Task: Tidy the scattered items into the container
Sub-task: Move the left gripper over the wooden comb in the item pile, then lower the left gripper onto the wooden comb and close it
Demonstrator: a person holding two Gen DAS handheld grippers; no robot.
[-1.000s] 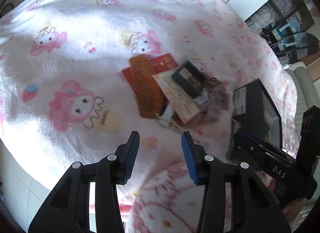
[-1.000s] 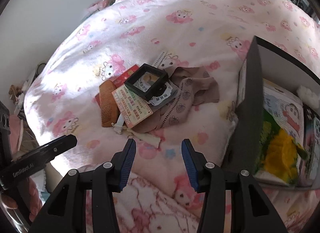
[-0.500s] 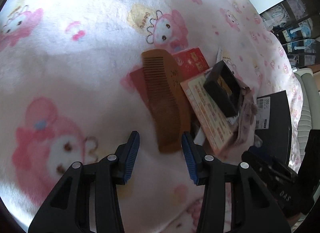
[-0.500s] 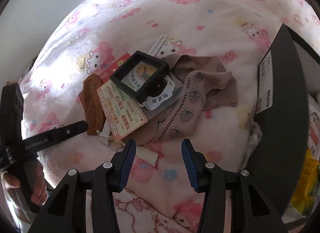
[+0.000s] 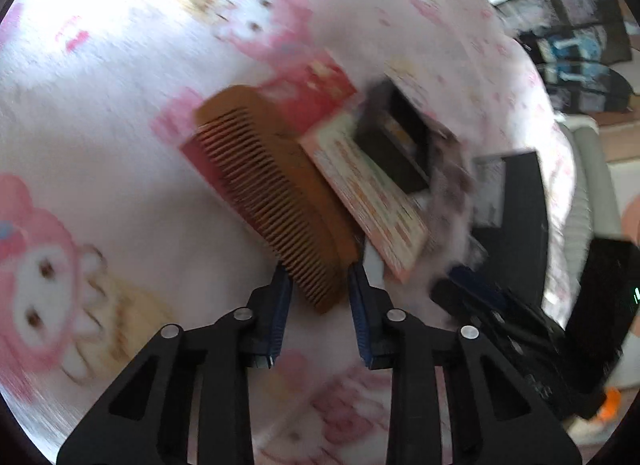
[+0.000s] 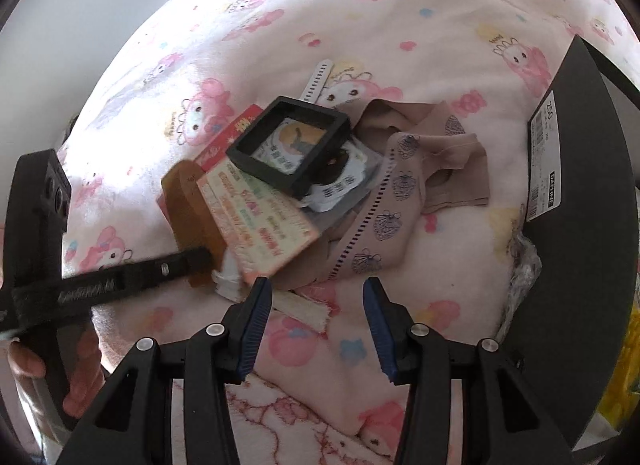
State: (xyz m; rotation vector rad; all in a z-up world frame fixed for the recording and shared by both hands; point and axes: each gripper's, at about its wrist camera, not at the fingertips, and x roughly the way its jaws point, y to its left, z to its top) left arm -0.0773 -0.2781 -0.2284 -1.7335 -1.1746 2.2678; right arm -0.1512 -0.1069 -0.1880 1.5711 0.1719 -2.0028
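Left gripper [image 5: 318, 285] has come down onto the pile and its jaws have just been closing around the near end of the wooden comb [image 5: 276, 201]; pads look just beside it, contact unclear through blur. Right gripper [image 6: 316, 305] hangs released over the blanket [image 6: 400, 25], nothing between its jaws. Container [image 6: 580, 185] stands at 3 o'clock of the pile; comb likely goes first.

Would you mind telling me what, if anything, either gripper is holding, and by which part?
The left gripper has just been closing around the near end of the comb; whether it grips yet cannot be told. The right gripper holds nothing.
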